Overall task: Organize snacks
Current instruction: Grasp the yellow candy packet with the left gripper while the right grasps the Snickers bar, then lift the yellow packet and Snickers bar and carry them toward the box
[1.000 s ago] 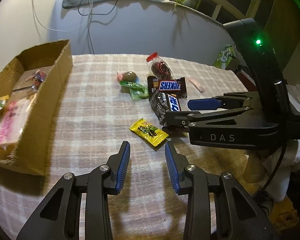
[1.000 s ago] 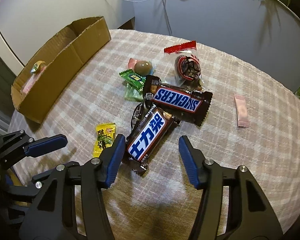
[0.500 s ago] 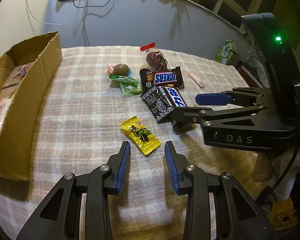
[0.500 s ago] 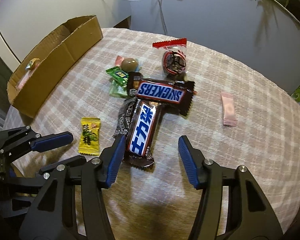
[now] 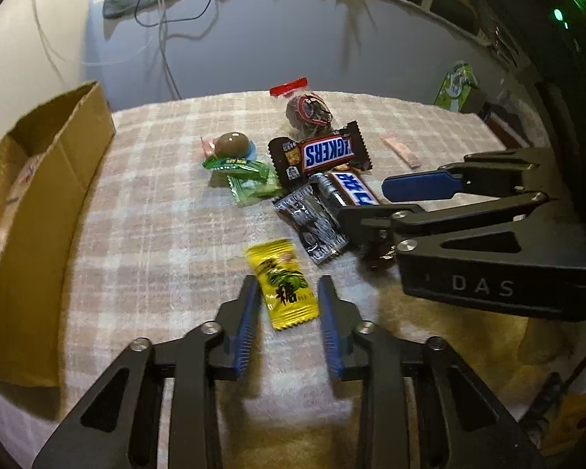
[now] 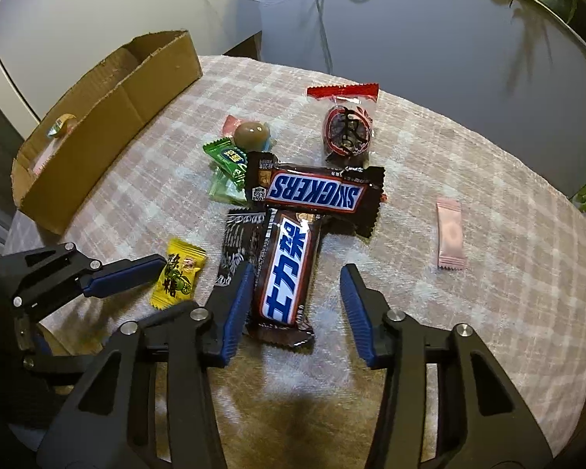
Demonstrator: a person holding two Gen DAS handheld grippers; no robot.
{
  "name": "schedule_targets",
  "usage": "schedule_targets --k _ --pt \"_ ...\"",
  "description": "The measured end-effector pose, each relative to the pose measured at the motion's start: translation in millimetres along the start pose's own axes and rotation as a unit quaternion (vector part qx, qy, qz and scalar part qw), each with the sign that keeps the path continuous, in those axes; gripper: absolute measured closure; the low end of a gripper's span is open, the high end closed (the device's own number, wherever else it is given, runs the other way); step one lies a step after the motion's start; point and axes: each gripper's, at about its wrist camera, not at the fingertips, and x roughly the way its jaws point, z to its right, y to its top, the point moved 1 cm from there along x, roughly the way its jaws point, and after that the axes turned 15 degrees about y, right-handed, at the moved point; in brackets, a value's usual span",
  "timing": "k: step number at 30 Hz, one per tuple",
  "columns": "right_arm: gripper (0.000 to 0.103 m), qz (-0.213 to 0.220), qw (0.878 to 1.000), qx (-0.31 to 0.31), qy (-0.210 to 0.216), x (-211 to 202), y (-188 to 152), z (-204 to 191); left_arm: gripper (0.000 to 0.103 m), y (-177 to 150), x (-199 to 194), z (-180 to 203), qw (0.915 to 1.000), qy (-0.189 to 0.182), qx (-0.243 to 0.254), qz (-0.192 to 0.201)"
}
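Note:
A yellow candy packet point(image 5: 282, 284) lies on the checked tablecloth, its near end between the open fingers of my left gripper point(image 5: 287, 297); it also shows in the right wrist view point(image 6: 177, 273). My right gripper point(image 6: 295, 289) is open around the near end of a brown Snickers bar with Chinese lettering point(image 6: 287, 273), seen partly hidden in the left wrist view point(image 5: 349, 191). A second Snickers bar point(image 6: 316, 191) lies across behind it. A cardboard box point(image 6: 109, 117) with a few snacks in it stands at the left.
Green candy packets point(image 6: 228, 162), a brown egg-shaped sweet point(image 6: 251, 135), a clear red-topped bag point(image 6: 345, 133), a black wrapper point(image 6: 238, 246) and a pink sachet point(image 6: 451, 234) lie on the table. A curved grey wall backs the table. A green carton point(image 5: 455, 86) stands at the far right.
My left gripper has moved forward, so the yellow packet now lies between its fingers. My right gripper has closed in on the near Snickers bar, which now lies lengthwise between its fingers.

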Motion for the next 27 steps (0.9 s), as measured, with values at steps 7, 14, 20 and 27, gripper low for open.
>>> schedule_targets --k 7,14,20,27 --pt "0.063 -0.004 1.0 0.011 0.0 1.3 -0.5 9.9 0.091 1.5 3.7 -6.9 0.9998 0.015 0.015 0.003" --pt "0.074 0.0 1.0 -0.002 -0.01 7.7 2.1 4.5 0.097 0.4 0.7 -14.2 0.9999 0.014 0.006 0.0" --pt "0.074 0.007 1.0 0.011 -0.009 -0.6 -5.3 9.6 0.098 -1.3 -0.9 -24.0 0.9998 0.011 -0.014 -0.001" --pt "0.074 0.027 0.999 0.015 -0.009 -19.9 -13.1 8.3 0.099 -0.8 -12.7 -30.5 0.9995 0.0 -0.031 0.012"
